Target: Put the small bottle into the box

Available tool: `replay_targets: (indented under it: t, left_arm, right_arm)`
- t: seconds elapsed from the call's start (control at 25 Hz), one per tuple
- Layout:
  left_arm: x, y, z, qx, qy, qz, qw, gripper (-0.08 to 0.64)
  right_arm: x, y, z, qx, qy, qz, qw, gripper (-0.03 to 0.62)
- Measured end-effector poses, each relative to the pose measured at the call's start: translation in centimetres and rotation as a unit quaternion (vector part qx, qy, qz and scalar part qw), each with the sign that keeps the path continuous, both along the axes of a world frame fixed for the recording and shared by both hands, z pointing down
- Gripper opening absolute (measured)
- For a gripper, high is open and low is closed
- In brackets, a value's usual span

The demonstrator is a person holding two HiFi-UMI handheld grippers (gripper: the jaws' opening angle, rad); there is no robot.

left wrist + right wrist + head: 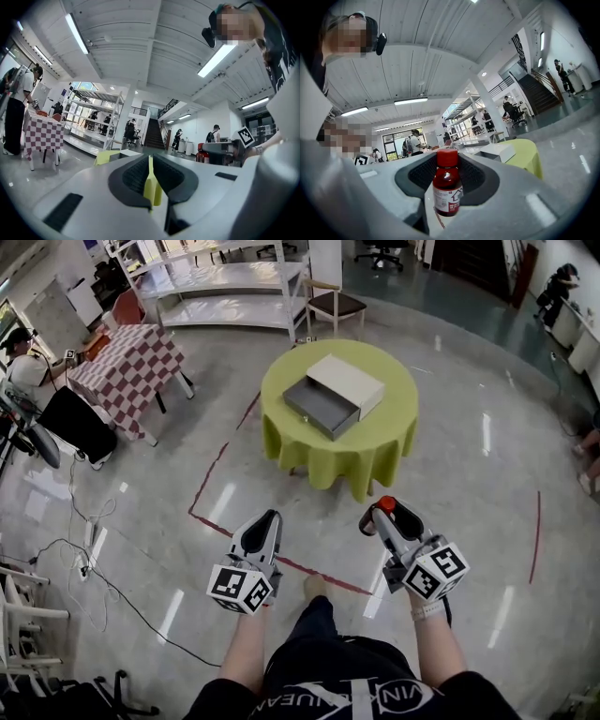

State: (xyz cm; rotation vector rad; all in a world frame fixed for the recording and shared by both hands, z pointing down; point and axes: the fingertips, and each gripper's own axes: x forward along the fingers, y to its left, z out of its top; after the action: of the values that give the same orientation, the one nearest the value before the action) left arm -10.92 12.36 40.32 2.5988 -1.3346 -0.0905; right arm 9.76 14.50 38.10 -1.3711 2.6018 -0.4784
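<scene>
The small bottle has a red cap, dark red contents and a white label. It stands upright between the jaws of my right gripper, which is shut on it. In the head view its red cap shows at the tip of the right gripper. The box, a grey drawer pulled out of a cream sleeve, lies on a round table with a yellow-green cloth, well ahead of both grippers. My left gripper is shut and holds nothing; only a slit shows between its jaws.
Glossy floor with red tape lines lies between me and the table. A checkered table, white shelving and a chair stand farther back. Cables trail at the left. People stand around the hall.
</scene>
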Motion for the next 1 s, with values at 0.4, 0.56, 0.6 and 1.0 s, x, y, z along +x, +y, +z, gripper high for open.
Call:
replay_targets:
  t: [0.4, 0.56, 0.6, 1.0]
  left_arm:
    - [-0.4, -8.8, 0.4, -0.003, -0.008, 0.013, 0.9999, 0.032]
    - [-0.7, -11.5, 1.0, -0.006, -0.007, 0.022, 0.9997, 0.032]
    - [-0.7, -12.2, 1.1, -0.004, -0.009, 0.027, 0.9996, 0.032]
    - [0.0, -15.9, 3.6, -0.029, -0.009, 0.044, 0.9985, 0.032]
  right_arm:
    - [-0.5, -8.1, 1.2, -0.018, -0.001, 0.014, 1.000, 0.141]
    - [-0.7, -10.6, 1.7, -0.021, -0.006, 0.020, 1.000, 0.141]
    - [-0.8, -11.1, 1.8, -0.022, -0.008, 0.024, 0.999, 0.141]
    - [0.1, -15.9, 2.6, -0.038, -0.013, 0.042, 0.998, 0.141]
